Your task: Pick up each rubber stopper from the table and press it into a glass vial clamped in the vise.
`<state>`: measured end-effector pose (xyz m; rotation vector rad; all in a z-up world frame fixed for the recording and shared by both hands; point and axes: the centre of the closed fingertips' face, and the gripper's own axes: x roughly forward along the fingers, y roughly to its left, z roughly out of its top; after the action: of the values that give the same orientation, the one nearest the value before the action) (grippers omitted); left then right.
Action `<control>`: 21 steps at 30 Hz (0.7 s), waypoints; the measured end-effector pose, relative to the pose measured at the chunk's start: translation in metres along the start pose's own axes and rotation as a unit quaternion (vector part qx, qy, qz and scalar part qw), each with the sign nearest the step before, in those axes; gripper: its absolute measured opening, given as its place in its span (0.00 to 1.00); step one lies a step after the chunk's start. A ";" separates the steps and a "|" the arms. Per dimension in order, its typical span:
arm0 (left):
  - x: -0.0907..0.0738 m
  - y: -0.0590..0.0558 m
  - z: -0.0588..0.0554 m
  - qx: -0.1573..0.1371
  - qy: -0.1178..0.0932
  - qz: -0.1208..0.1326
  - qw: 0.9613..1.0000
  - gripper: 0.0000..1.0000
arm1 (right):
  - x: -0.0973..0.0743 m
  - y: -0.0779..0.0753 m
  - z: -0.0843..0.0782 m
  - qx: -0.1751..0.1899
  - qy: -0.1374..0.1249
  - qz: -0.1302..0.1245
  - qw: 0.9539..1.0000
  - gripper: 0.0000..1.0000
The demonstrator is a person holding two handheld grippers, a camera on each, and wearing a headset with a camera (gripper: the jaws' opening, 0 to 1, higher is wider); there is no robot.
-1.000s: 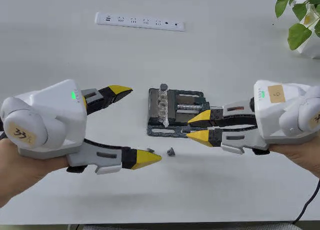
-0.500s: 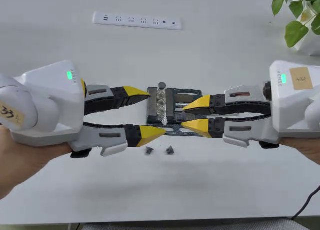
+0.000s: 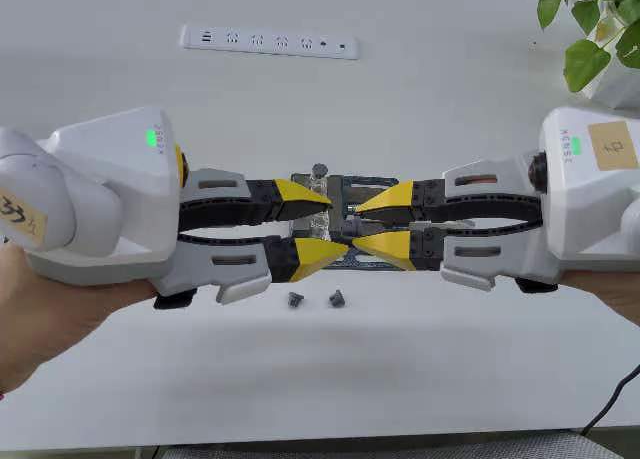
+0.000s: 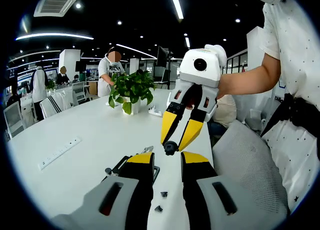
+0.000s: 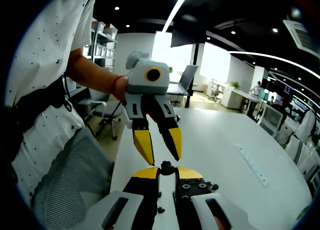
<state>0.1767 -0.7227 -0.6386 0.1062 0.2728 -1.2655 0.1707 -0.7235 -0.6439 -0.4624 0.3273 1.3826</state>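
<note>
A small dark vise (image 3: 340, 190) stands mid-table with a row of glass vials (image 3: 320, 185); the far vial wears a dark stopper (image 3: 319, 168). Two loose rubber stoppers (image 3: 296, 299) (image 3: 338, 299) lie on the table just in front of the vise. My right gripper (image 3: 355, 226) comes in from the right, shut on a small dark stopper (image 5: 166, 166) (image 4: 170, 149) pinched at its yellow tips. From the left, my left gripper (image 3: 333, 225) stands open, its tips almost meeting the right one's above the vise. Most of the vials are hidden behind the jaws.
A white power strip (image 3: 270, 41) lies at the far side of the table. A potted plant (image 3: 590, 29) stands at the back right, and a black cable (image 3: 615, 409) hangs off the front right edge. People stand in the background (image 4: 112, 69).
Both grippers have moved inward toward each other and now meet tip to tip over the vise. The left gripper's jaws have narrowed but remain apart.
</note>
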 end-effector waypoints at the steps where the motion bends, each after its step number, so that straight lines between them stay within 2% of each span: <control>1: 0.000 -0.001 0.000 0.000 0.000 -0.001 1.000 0.16 | 0.000 0.000 0.001 0.000 -0.001 0.000 1.000 0.07; 5: -0.001 0.000 0.005 -0.007 -0.010 -0.003 1.000 0.13 | 0.000 0.000 0.003 -0.003 -0.002 0.001 1.000 0.07; 21: -0.002 -0.003 0.012 -0.016 -0.020 -0.013 1.000 0.06 | -0.001 0.001 0.009 -0.009 -0.008 0.000 1.000 0.07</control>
<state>0.1754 -0.7247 -0.6267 0.0503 0.2606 -1.2872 0.1693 -0.7201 -0.6352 -0.4663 0.3026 1.3901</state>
